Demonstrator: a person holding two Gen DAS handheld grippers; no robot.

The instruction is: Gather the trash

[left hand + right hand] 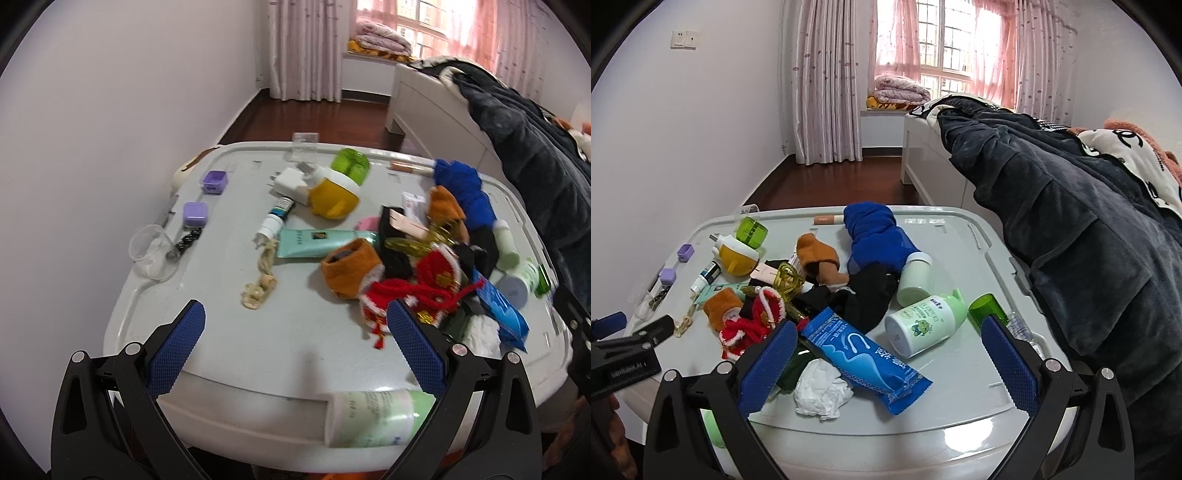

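- The left hand-held gripper hangs released above the near edge of the surface, blue pads wide apart, nothing between them.
- The right hand-held gripper is likewise spread open and empty, over the near right part of the pile.
- The trash lies near the front edge: a crumpled white tissue touches the lower end of a blue wrapper, which runs diagonally between the right gripper's pads.
- Beside the wrapper, a white lotion bottle with a green pump lies on its side; a green cup is just right of it, close to the right pad.
- Behind them sit a pale green jar, black cloth, a blue cloth and brown socks.
- A red knitted ornament lies against the left gripper's right pad, crowding the pile.
- Farther left are a teal tube, a yellow toy, a white charger, two purple boxes, and a clear cup.
- Another pale green bottle lies at the front rim beneath the left gripper.
- The surface is a grey plastic lid with a raised border.
- Around it: a white wall, dark wood floor, pink curtains, a bright window, and a bed draped in dark bedding.
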